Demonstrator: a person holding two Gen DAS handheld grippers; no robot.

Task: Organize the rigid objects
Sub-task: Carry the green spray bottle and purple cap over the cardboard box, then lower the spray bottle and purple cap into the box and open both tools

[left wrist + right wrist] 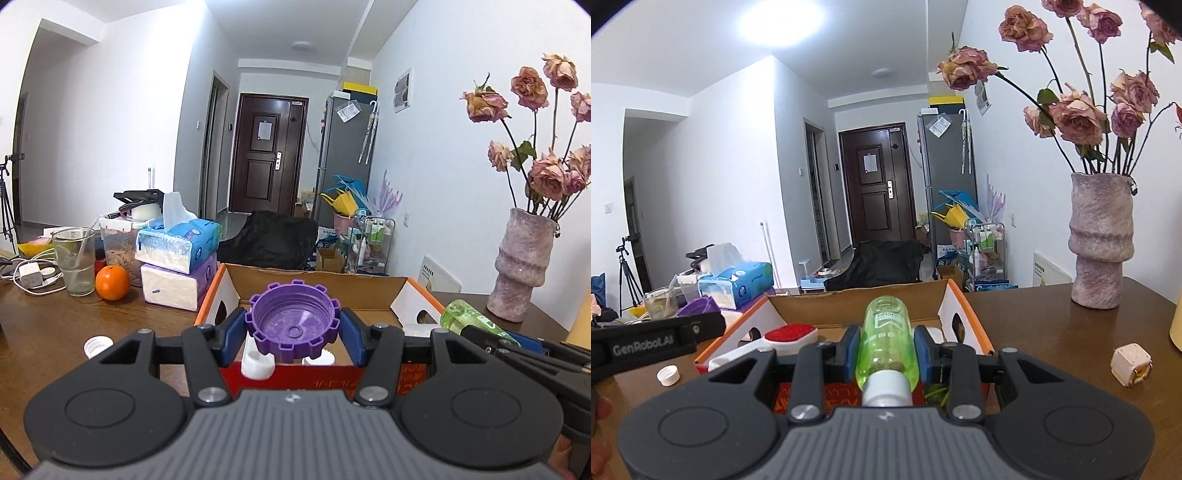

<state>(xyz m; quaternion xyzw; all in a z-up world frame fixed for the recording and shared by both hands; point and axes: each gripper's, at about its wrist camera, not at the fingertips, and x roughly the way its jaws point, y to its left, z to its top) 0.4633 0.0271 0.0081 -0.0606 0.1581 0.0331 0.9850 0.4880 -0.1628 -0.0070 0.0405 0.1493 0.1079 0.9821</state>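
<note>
The left tool (293, 332) is clamped on a purple ridged cap (293, 325), open side toward the camera, held above the near edge of an orange-rimmed cardboard box (317, 291) on the wooden desk (74, 325). The right tool (886, 350) is clamped on a green transparent bottle (886, 339) (white cap toward the camera, its base pointing over the box), which already holds a red-topped white brush (790, 334). A small white cap (668, 376) lies on the desk just left of the box, and a white cube (1131, 363) well to its right.
</note>
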